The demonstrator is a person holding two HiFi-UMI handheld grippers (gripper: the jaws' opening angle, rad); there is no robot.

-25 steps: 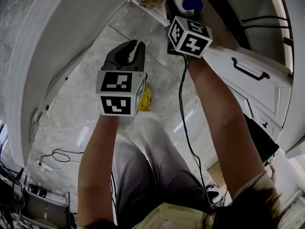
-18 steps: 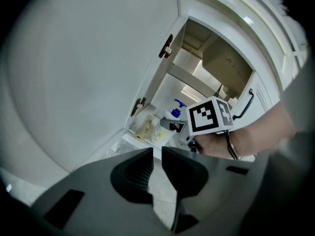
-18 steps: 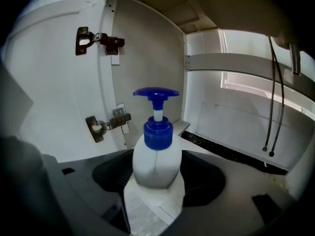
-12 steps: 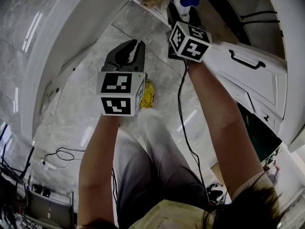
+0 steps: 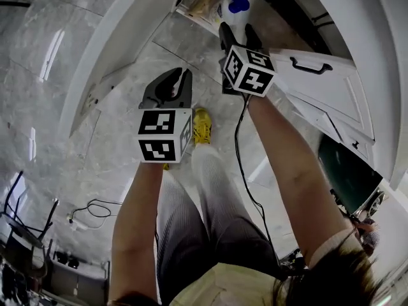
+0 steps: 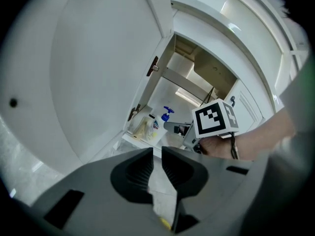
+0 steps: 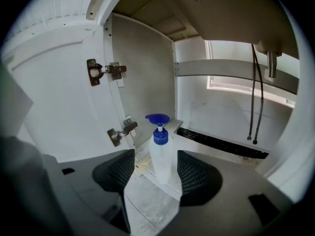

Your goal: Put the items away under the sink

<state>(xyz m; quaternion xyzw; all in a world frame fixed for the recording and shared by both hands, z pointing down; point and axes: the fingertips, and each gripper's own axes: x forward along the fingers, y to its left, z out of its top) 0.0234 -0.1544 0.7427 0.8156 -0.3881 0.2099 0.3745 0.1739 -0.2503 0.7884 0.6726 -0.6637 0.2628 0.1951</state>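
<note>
The right gripper's (image 5: 235,32) jaws stand open either side of the pump bottle (image 7: 160,159), upright at the front edge of the under-sink cabinet (image 7: 142,77). The gripper is best drawn straight back without clipping the bottle. The left gripper (image 6: 156,157), nearly closed, holds nothing.

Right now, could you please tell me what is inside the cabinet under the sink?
A blue-pump bottle stands at the front edge between the right gripper's open jaws; two hoses hang behind. The gripper hides the near floor.
</note>
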